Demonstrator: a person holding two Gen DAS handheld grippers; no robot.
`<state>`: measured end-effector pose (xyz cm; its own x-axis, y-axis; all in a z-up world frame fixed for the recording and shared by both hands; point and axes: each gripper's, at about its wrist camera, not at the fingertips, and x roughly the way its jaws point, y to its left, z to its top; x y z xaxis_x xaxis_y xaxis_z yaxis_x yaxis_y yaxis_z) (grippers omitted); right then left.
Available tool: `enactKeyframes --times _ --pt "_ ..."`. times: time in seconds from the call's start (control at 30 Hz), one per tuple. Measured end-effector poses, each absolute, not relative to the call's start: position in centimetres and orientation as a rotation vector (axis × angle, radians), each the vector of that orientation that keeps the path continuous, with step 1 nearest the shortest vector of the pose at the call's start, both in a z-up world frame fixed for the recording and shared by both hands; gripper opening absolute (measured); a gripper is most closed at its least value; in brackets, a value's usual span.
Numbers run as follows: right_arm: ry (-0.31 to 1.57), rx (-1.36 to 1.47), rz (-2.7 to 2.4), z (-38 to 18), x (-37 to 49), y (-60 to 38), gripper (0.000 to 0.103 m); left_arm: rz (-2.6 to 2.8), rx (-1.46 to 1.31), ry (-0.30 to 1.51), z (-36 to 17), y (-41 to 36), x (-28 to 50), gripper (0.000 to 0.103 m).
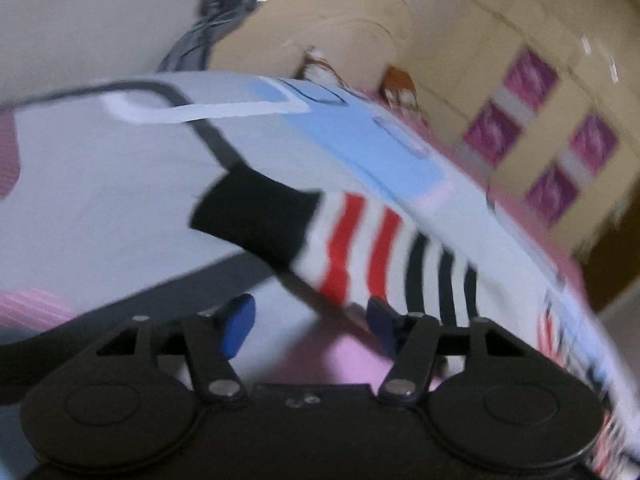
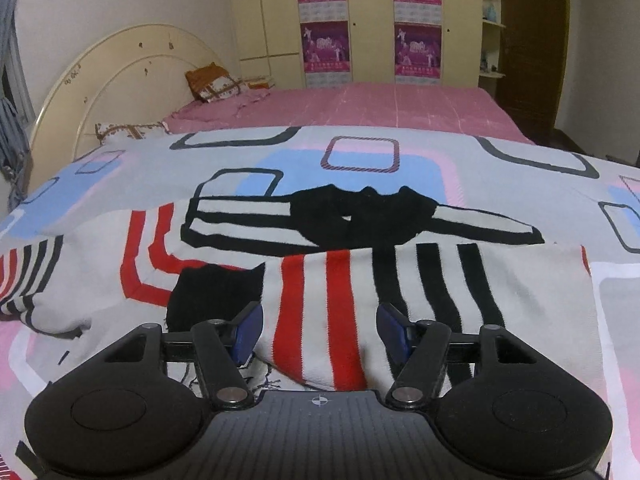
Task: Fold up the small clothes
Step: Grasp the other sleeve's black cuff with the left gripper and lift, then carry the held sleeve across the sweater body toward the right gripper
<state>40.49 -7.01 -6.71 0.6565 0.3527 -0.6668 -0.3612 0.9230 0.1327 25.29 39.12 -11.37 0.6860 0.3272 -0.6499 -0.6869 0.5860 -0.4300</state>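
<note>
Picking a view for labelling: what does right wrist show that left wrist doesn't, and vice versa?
Right wrist only: sharp view of the whole striped garment with its black collar, the right gripper open above its near edge, and a dark door. Left wrist only: tilted, blurred view, left gripper open, a grey curtain. Both: patterned bedcover, cream headboard, wardrobe with purple posters.

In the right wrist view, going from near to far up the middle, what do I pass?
Right gripper, jaws apart → striped sweater with red and black stripes → its black collar → patterned blanket → pink bedsheet → yellow wardrobe with purple posters.
</note>
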Motion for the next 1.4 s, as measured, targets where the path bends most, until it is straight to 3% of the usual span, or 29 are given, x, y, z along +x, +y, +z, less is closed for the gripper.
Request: enactKeyframes --times 0.2,0.27,0.3,0.33,0.6,0.87,1.4 --pt "0.757 -0.006 0.361 -6.6 41.0 -7.4 0.063 0.61 -0.933 0.424 -12.5 42.8 25.0 0.054" --pt "0.762 -0.001 0.345 -6.6 41.2 -7.9 0.047 0.597 -1.013 0.383 -13.1 44.0 24.9 0.039" --pt "0.771 0.004 0.342 -6.7 41.3 -8.2 0.036 0.59 -1.046 0.38 -13.5 44.5 25.1 0.017" --pt "0.779 0.011 0.33 -6.7 41.4 -8.5 0.036 0.583 -1.059 0.396 -14.0 45.1 25.6 0.004" --pt "0.793 0.055 0.275 -7.4 41.6 -10.7 0.036 0.485 -0.783 0.417 -9.8 39.8 30.1 0.005" --pt "0.78 0.096 0.255 -7.1 41.2 -12.9 0.036 0.224 -0.579 0.493 -6.6 28.8 37.0 0.005" --pt "0.766 0.233 0.196 -6.2 39.6 -21.0 0.036 -0.096 -0.191 0.671 -8.2 7.6 44.5 0.005"
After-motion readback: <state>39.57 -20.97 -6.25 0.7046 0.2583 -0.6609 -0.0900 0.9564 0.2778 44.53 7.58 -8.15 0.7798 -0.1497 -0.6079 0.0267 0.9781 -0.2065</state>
